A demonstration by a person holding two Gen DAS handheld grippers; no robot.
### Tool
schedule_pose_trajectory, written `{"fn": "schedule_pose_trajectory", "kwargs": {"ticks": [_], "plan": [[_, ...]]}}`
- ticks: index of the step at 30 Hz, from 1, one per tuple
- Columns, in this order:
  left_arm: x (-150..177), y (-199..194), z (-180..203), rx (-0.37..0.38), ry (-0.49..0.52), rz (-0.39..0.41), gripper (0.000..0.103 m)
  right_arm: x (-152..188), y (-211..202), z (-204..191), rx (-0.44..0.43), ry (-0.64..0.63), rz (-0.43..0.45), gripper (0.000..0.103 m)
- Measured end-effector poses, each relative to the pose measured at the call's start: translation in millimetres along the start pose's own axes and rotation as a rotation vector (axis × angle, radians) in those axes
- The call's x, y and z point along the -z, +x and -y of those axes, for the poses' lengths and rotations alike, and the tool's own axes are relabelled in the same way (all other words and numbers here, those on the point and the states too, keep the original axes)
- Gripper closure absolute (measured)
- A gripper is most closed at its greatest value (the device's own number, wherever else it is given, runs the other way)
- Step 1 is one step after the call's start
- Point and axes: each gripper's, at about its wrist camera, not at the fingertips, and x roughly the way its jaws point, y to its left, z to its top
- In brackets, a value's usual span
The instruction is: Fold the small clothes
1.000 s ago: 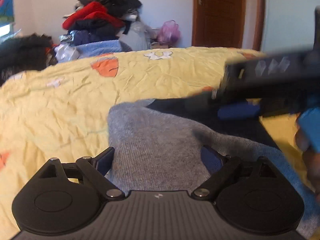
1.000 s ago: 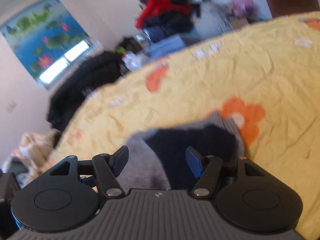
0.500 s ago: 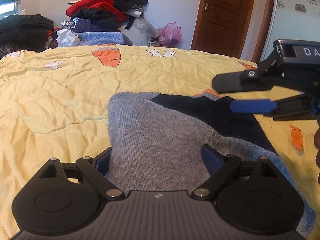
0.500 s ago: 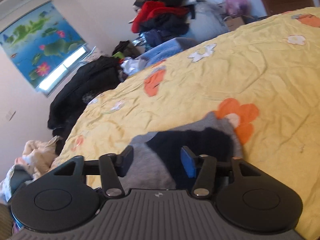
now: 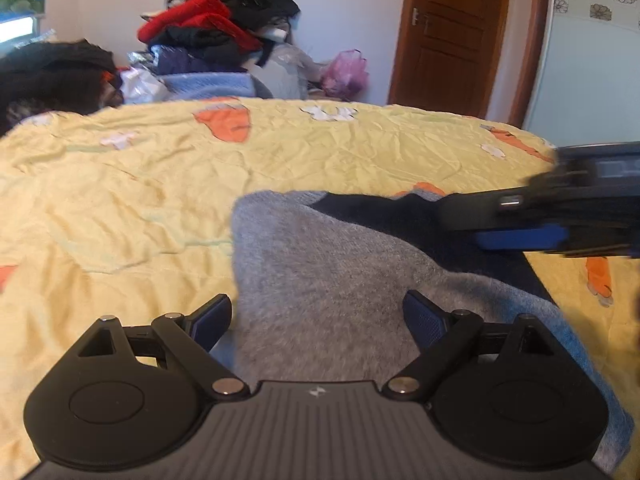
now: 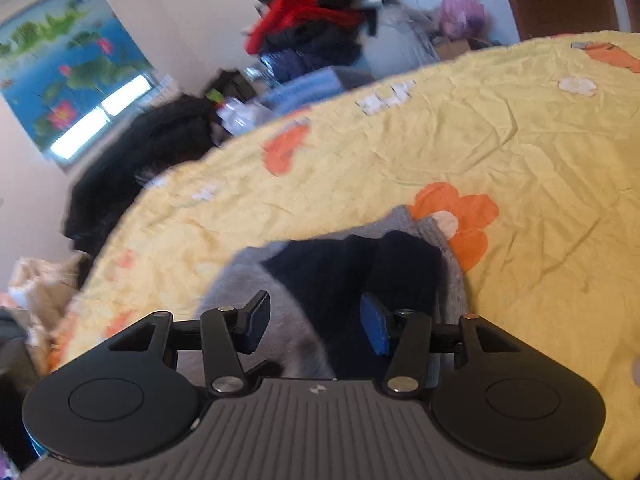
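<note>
I am hovering my wide-open left gripper [image 5: 316,320] over the grey-and-navy knitted garment [image 5: 320,272] on the yellow flowered bedsheet [image 5: 120,200]; my right gripper [image 6: 314,320] has just been closing over it, gripping nothing yet. Next I must pinch an edge.

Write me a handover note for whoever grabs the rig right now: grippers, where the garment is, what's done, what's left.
Left gripper: jaws wide open over the near grey part of the sweater, not clamped.
Right gripper: jaws have just been closing, the dark navy part of the sweater lies between them; pads not visibly pressing yet.
Sweater: grey and navy knit, lying on the yellow flowered bedspread, grey flap laid diagonally across the navy part.
Done: looks partly folded at most.
Left: finish the grip, complete the folds, flatten.
Clothes pile behind the bed: untouched.
</note>
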Motion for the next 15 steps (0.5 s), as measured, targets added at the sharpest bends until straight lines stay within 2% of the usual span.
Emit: {"fn": "schedule_pose_trajectory", "kwargs": {"ticks": [2, 4, 6, 10, 14, 15], "plan": [[6.0, -27.1, 6.4, -0.012, 0.049, 0.038, 0.011, 13.4, -37.3, -3.5, -0.043, -0.027, 0.04, 0.046], [20.5, -61.0, 15.1, -0.003, 0.142, 0.103, 0.011, 29.8, -71.9, -0.3, -0.03, -0.061, 0.064, 0.042], [42.5, -89.3, 22.7, -0.013, 0.244, 0.145, 0.011, 46.5, -96.5, 13.7, -0.003, -0.036, 0.046, 0.041], [82.9, -118.0, 23.4, -0.031, 0.33, 0.109, 0.011, 71.8, -115.4, 36.9, 0.034, 0.041, -0.032, 0.041], [101.6, -123.1, 20.6, -0.047, 0.361, 0.077, 0.011, 85.7, -117.9, 19.8, 0.008, -0.033, -0.058, 0.041], [103.1, -120.2, 20.3, -0.054, 0.364, 0.067, 0.012, 87.1, -113.8, 17.2, 0.005, -0.046, -0.077, 0.044]]}}
